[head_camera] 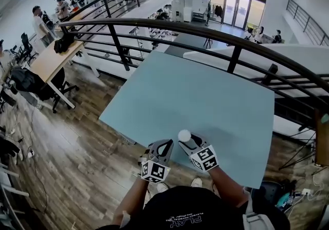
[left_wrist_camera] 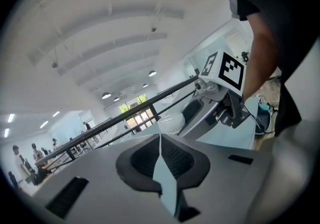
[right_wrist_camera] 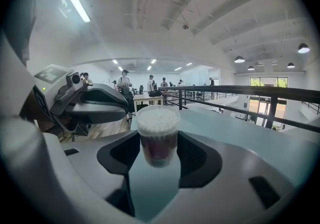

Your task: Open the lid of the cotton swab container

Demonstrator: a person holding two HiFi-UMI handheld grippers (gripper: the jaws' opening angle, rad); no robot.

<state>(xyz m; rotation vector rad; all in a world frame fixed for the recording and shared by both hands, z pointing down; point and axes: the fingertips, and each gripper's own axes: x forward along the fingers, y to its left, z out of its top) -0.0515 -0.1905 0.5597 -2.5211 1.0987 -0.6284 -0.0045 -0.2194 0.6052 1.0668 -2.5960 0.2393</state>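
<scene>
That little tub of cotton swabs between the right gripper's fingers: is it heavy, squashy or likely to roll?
Probably light: the cotton swab container is a small clear tub packed with swabs. Its thin-looking wall may flex if the fingers of the right gripper squeeze hard. Round and smooth, it would likely roll if laid sideways on the table.

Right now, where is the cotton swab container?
In the head view, the cotton swab container is clamped in the right gripper at the near edge of the table, beside the left gripper.
</scene>
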